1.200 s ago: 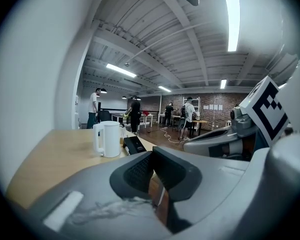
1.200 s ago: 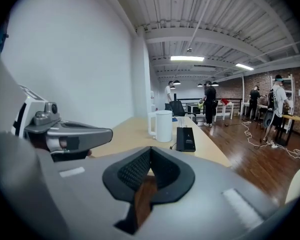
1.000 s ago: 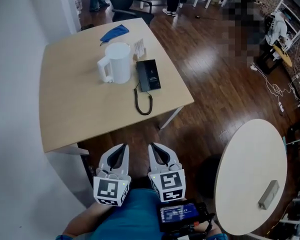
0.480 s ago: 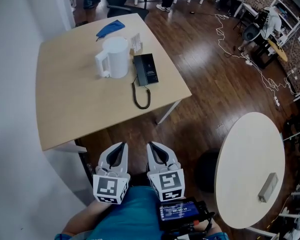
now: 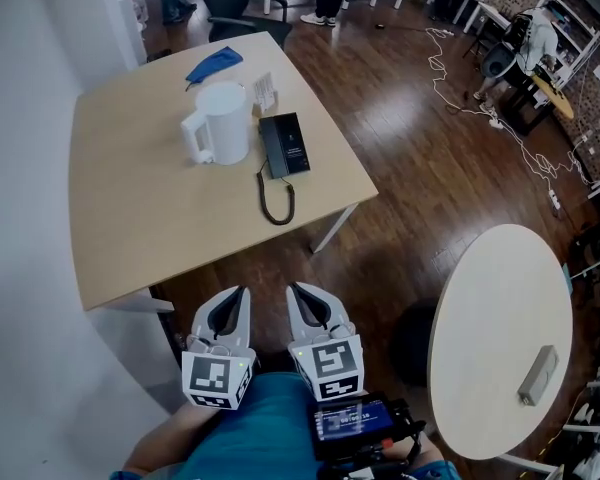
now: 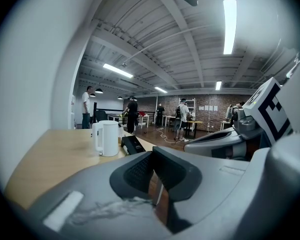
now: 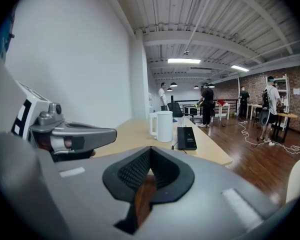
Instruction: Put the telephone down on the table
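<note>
The black telephone point(image 5: 285, 146) lies flat on the light wooden table point(image 5: 130, 218), beside a white kettle point(image 5: 220, 123), with its coiled cord point(image 5: 276, 200) trailing toward the table's near edge. It also shows far ahead as the telephone point(image 6: 132, 145) in the left gripper view and the telephone point(image 7: 186, 137) in the right gripper view. My left gripper point(image 5: 235, 296) and right gripper point(image 5: 305, 292) hang side by side well short of the table, over the wood floor. Both are shut and hold nothing, as the left gripper point(image 6: 152, 156) and right gripper point(image 7: 150, 151) show up close.
A blue cloth point(image 5: 213, 63) and a small clear card holder point(image 5: 265, 90) lie behind the kettle. A round white table point(image 5: 500, 338) with a grey block point(image 5: 537, 388) stands to the right. Cables point(image 5: 480, 78) trail over the floor; people and chairs are at the far end.
The head view has shifted a little, so the table and telephone sit slightly higher and further left. Both grippers stay side by side and shut.
</note>
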`<act>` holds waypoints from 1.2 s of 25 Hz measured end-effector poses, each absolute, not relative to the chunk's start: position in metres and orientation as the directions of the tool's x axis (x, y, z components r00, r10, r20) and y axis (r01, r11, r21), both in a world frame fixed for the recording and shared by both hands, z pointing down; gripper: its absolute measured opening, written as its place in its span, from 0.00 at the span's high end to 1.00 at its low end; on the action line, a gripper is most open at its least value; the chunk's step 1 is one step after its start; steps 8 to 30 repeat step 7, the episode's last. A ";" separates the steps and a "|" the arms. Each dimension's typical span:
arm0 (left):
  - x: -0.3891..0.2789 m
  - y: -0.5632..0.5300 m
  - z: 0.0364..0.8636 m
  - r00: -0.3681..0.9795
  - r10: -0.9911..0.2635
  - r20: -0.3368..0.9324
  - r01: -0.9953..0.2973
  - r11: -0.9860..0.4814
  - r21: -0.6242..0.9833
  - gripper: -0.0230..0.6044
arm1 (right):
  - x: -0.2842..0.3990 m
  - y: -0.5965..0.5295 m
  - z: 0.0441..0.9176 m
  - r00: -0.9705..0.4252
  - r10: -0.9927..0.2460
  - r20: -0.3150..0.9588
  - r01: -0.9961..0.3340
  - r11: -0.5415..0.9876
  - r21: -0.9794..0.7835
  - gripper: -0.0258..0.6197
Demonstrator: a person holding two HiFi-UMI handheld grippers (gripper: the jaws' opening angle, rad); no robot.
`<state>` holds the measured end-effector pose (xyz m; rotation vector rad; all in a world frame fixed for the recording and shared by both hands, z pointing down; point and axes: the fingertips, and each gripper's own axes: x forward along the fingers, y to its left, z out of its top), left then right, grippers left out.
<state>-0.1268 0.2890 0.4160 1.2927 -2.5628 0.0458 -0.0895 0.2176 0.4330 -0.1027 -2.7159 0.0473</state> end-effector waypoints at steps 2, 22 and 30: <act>-0.129 0.287 0.416 -0.568 -0.782 0.256 -0.791 0.605 0.090 0.94 | -0.092 0.216 0.432 -0.910 0.084 0.406 0.070 0.996 -0.049 0.97; -0.130 0.283 0.415 -0.572 -0.779 0.257 -0.790 0.608 0.084 0.94 | -0.093 0.209 0.430 -0.910 0.088 0.405 0.075 0.996 -0.049 0.97; -0.130 0.283 0.415 -0.572 -0.779 0.257 -0.790 0.608 0.084 0.94 | -0.093 0.209 0.430 -0.910 0.088 0.405 0.075 0.996 -0.049 0.97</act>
